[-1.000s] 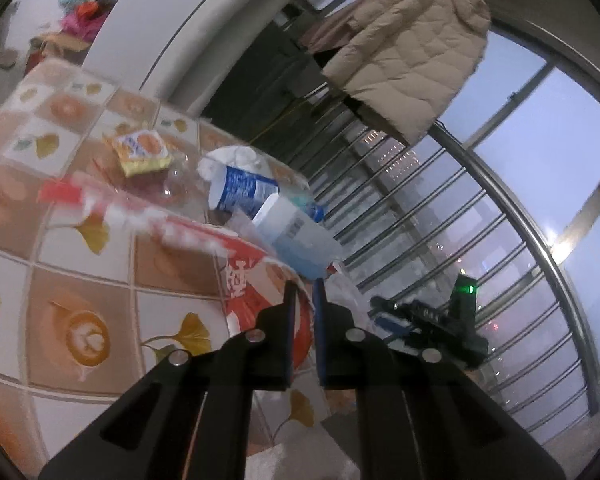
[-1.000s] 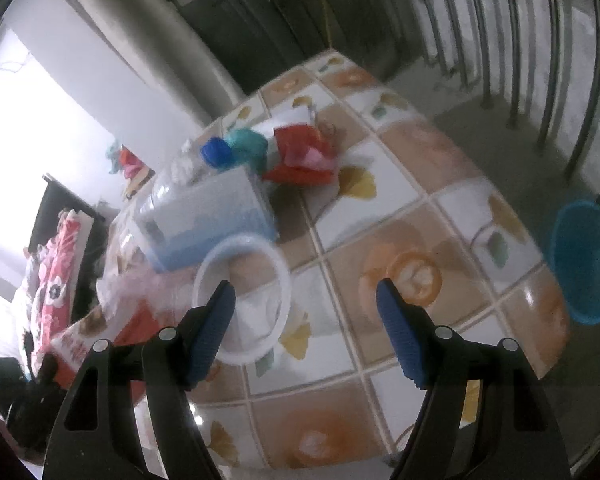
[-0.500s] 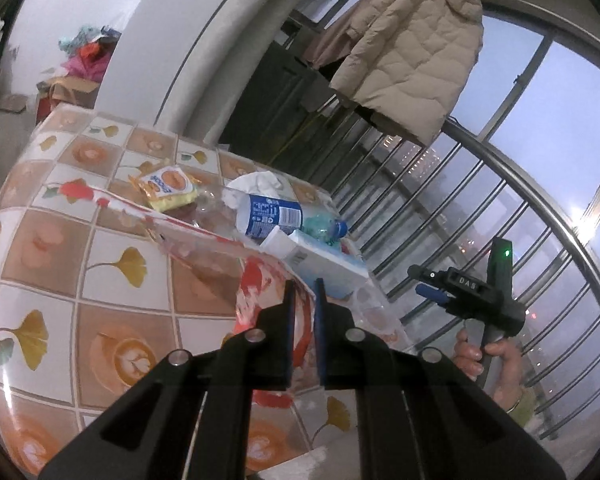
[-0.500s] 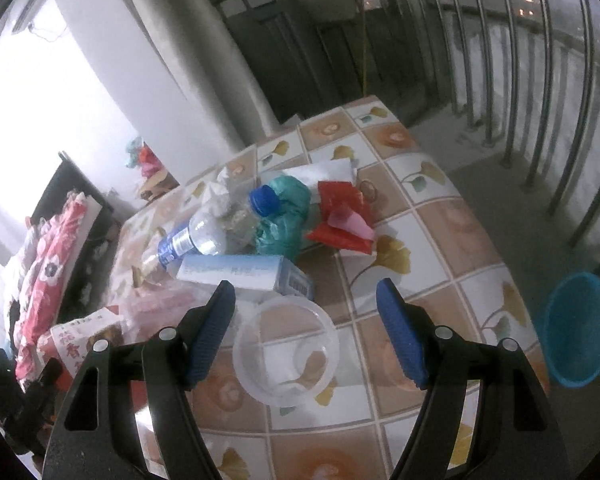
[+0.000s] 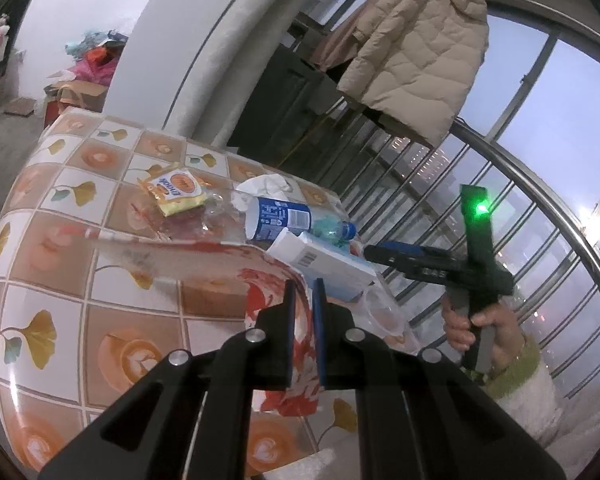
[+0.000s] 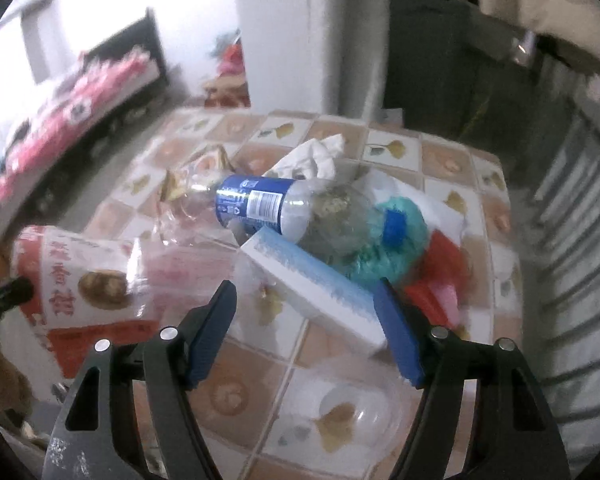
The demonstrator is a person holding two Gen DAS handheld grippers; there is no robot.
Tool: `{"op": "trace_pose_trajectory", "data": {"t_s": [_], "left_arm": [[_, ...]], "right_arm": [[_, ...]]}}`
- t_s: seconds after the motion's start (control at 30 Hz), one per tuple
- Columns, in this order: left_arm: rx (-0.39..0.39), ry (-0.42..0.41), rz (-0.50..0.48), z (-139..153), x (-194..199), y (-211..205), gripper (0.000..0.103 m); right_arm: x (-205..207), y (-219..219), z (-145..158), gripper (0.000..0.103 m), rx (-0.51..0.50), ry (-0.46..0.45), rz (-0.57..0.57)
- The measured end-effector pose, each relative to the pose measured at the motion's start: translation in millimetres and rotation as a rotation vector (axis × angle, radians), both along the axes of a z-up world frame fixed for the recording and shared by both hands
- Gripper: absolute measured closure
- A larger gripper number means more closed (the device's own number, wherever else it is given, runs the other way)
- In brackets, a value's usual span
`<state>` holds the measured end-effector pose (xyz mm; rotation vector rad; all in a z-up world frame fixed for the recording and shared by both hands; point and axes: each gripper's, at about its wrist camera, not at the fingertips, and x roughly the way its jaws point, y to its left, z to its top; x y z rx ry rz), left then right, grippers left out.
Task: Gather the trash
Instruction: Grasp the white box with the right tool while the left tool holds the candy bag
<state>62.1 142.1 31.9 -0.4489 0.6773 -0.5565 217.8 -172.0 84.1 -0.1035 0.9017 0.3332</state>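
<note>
Trash heaps around the bottle (image 6: 260,202) on your table (image 5: 52,248); your left gripper (image 5: 303,294) pinches the red bag (image 5: 276,300), right gripper (image 6: 306,300) closing, empty, above the box (image 6: 312,284).

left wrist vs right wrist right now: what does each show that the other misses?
Left wrist only: the right gripper in a hand, the beige coat on the railing, the yellow snack packet.
Right wrist only: the red wrappers, the teal bag.
Both: the blue-label bottle, white-and-blue box, clear plastic cup, and the red printed bag clamped in the left gripper.
</note>
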Motion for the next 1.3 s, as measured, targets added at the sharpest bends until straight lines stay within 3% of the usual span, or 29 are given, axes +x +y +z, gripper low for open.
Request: {"op": "trace_pose_trajectory", "data": {"t_s": [0.1, 0.3, 0.43, 0.5, 0.53, 0.63, 0.8, 0.83, 0.87, 0.93, 1.03, 1.23, 1.27, 1.3], "left_arm": [[-0.013, -0.001, 0.009, 0, 0, 2, 0.095], [-0.013, -0.023, 0.008, 3, -3, 1, 0.098], [-0.027, -0.041, 0.010, 8, -6, 3, 0.100], [-0.029, -0.064, 0.012, 13, -9, 5, 0.101], [-0.026, -0.081, 0.017, 17, -12, 7, 0.101], [-0.014, -0.113, 0.023, 25, -16, 9, 0.101], [0.012, -0.157, 0.025, 34, -22, 7, 0.101], [0.014, -0.160, 0.025, 35, -23, 7, 0.101], [0.019, -0.161, 0.024, 34, -24, 6, 0.101], [0.033, -0.163, 0.023, 33, -25, 5, 0.101], [0.039, -0.161, 0.017, 32, -27, 3, 0.101], [0.042, -0.165, 0.007, 32, -30, 0, 0.101], [0.046, -0.164, 0.006, 33, -31, -2, 0.101], [0.051, -0.164, 0.005, 33, -31, -3, 0.101]], "right_arm": [[12, 22, -6, 0.036, -0.156, -0.026, 0.070], [24, 32, -30, 0.041, -0.242, 0.055, 0.151], [31, 33, -42, 0.058, -0.296, 0.094, 0.131], [28, 36, -41, 0.065, -0.323, 0.063, 0.143], [23, 40, -40, 0.078, -0.363, 0.026, 0.154], [16, 47, -33, 0.103, -0.399, -0.025, 0.165], [13, 46, -23, 0.102, -0.388, -0.056, 0.174], [14, 45, -22, 0.097, -0.371, -0.048, 0.180], [15, 44, -23, 0.091, -0.352, -0.031, 0.195], [15, 43, -23, 0.056, -0.346, -0.024, 0.204], [16, 44, -26, 0.038, -0.350, -0.029, 0.250], [31, 57, -50, 0.040, -0.427, 0.024, 0.306], [33, 59, -54, 0.043, -0.430, 0.031, 0.311], [35, 60, -57, 0.054, -0.433, 0.036, 0.311]]}}
